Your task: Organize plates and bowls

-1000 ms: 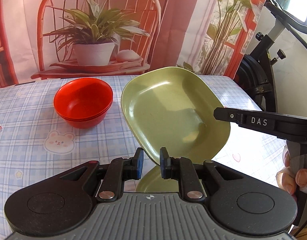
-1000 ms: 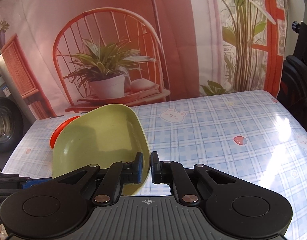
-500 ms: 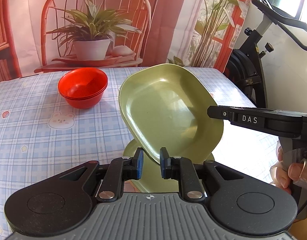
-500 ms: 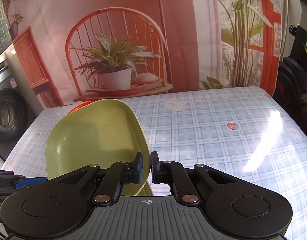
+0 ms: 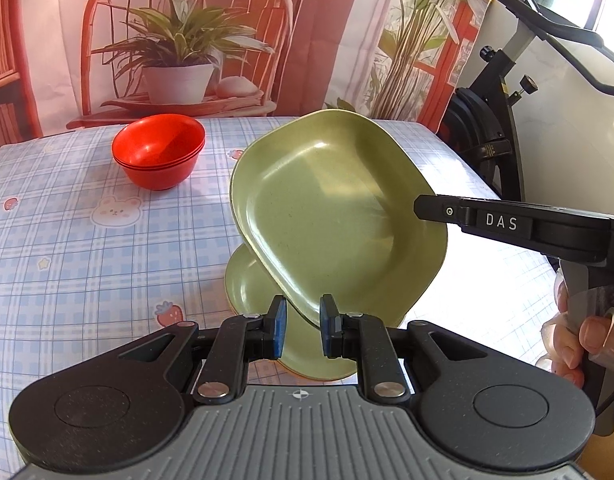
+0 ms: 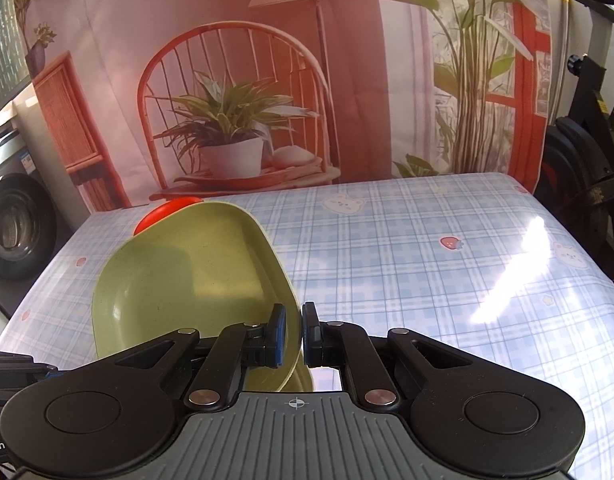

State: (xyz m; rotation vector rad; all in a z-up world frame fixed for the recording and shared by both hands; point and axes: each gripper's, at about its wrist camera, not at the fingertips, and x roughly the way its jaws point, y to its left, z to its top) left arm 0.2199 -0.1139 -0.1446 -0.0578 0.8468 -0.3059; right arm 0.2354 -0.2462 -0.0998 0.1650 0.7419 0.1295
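A green plate [image 5: 331, 208] hangs tilted above the checked tablecloth, held from two sides. My left gripper [image 5: 303, 326] is shut on its near corner. My right gripper [image 6: 301, 332] is shut on its right rim, and one of its black fingers [image 5: 467, 216] reaches in from the right in the left wrist view. The same green plate [image 6: 187, 280] fills the lower left of the right wrist view. Under it a second green plate [image 5: 259, 292] lies flat on the table. Stacked red bowls [image 5: 159, 152] stand at the far left, half hidden behind the plate [image 6: 167, 210].
An exercise bike [image 5: 487, 140] stands just past the table's right edge. A printed backdrop with a chair and a plant hangs behind the table. A washing machine [image 6: 11, 232] sits off the left side. A person's hand [image 5: 579, 336] grips the right gripper's handle.
Both grippers have carried the tilted green plate back toward the near side of the table. The red bowls now look farther off, and the second green plate has come into view underneath.
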